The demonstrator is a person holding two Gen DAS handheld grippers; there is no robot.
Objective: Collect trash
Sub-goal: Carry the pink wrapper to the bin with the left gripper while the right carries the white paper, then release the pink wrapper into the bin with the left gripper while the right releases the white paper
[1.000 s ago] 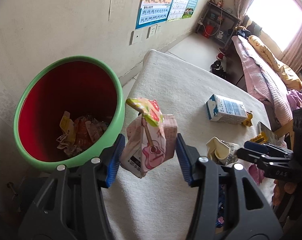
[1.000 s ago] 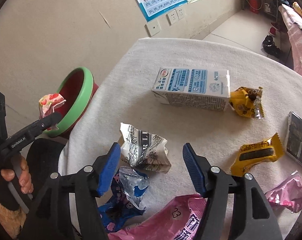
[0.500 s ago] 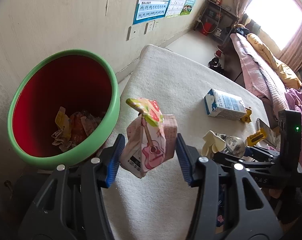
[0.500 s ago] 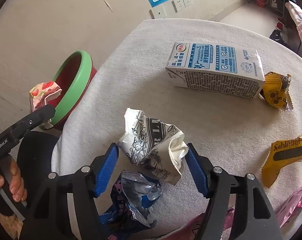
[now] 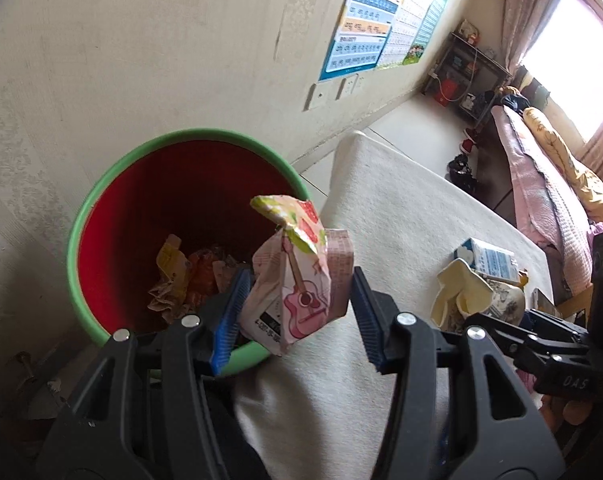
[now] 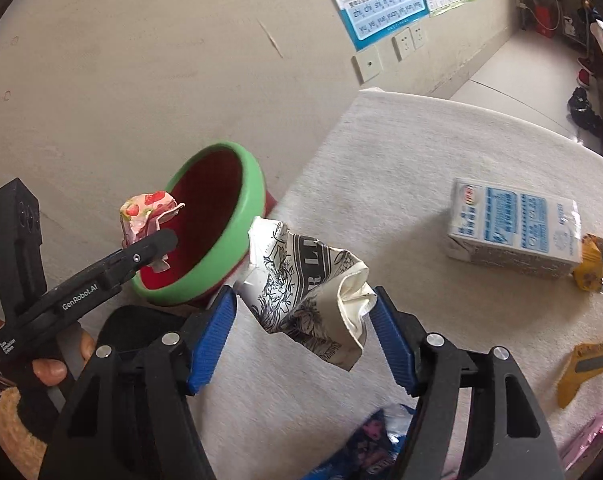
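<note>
Left tongs (image 5: 297,312) tilt pink carton (image 5: 297,280) over green bin (image 5: 101,200)

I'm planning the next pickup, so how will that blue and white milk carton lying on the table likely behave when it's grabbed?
The milk carton keeps square edges, so it is probably fairly stiff. It lies flat on its broad side on the table, so rolling or tipping seems unlikely. Whether it is empty and light cannot be told.

The right gripper (image 6: 303,322) is clamping a crumpled printed carton (image 6: 307,290) above the table (image 6: 401,152), while the left gripper (image 6: 157,242) is holding a pink wrapper (image 6: 147,210) beside the green-rimmed bin (image 6: 237,232).
</note>
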